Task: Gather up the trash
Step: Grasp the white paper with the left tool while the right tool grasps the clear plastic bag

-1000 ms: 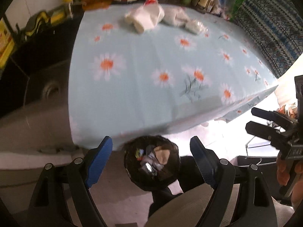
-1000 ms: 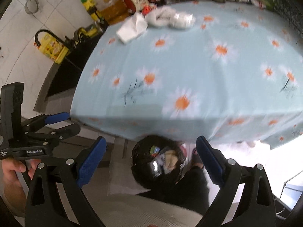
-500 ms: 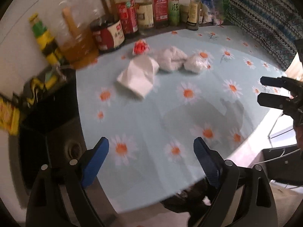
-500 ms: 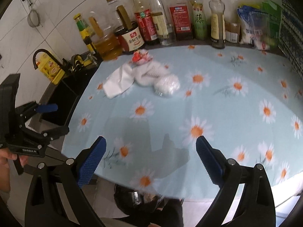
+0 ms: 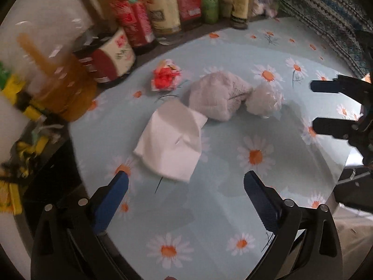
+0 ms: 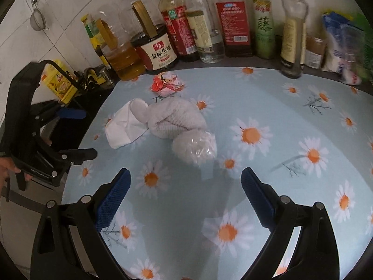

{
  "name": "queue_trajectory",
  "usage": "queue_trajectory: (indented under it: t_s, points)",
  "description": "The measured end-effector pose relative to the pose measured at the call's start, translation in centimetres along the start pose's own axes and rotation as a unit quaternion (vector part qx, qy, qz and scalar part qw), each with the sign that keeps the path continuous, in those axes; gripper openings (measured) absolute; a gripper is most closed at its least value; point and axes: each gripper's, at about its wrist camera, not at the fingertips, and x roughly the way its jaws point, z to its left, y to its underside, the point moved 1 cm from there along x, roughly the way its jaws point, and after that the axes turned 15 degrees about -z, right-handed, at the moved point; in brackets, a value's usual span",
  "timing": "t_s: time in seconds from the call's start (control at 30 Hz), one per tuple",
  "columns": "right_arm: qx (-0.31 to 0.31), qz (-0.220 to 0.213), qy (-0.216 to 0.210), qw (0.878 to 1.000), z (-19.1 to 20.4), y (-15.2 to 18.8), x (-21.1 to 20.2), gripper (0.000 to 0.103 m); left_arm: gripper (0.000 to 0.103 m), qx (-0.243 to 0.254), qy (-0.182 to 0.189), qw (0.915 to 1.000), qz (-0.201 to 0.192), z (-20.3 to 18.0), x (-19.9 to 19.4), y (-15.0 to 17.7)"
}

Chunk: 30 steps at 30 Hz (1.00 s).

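Trash sits in a cluster on the daisy tablecloth (image 6: 268, 107): a white tissue (image 5: 172, 140), a grey cloth wad (image 5: 216, 95), a plastic-wrapped ball (image 6: 195, 147) and a crumpled red wrapper (image 6: 166, 84). The left gripper (image 5: 186, 186) hangs spread wide and empty, tissue just ahead between its fingers. The right gripper (image 6: 185, 182) is equally splayed, nothing held, with the ball just ahead. The left view blurs the bottles (image 6: 209, 23); the right view shows them sharp behind the trash, plus a hand (image 6: 5, 166) gripping the left tool.
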Motion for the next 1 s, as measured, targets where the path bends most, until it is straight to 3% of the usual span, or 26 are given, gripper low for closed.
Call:
queue_trajectory:
  t_s: [0.23,0.57,0.77,0.9,0.97,1.0]
  points:
    - [0.001,0.016,-0.024,1.000,-0.9,-0.5,3.4,0.095,0.096,0.025,0.005,0.9995,0.021,1.2,4.0,-2.6]
    - [-0.009,0.036,-0.046,0.998,-1.8,-0.4,6.2,0.094,0.096,0.052,0.006,0.9972,0.054,1.6,7.1,-3.7]
    - [-0.011,0.045,-0.054,0.997,-2.0,-0.2,7.3,0.087,0.096,0.060,-0.002,0.9958,0.069,1.6,8.7,-3.4]
    - [-0.019,0.046,-0.051,0.997,-2.0,-0.1,7.6,0.072,0.094,0.047,0.001,0.9958,0.079,1.7,9.5,-3.4]
    - [-0.019,0.049,-0.056,0.997,-2.1,-0.2,7.7,0.061,0.082,0.044,0.003,0.9958,0.080,2.0,10.0,-3.6]
    - [-0.017,0.049,-0.057,0.997,-2.2,-0.3,7.7,0.060,0.072,0.038,0.005,0.9958,0.083,2.2,10.1,-3.7]
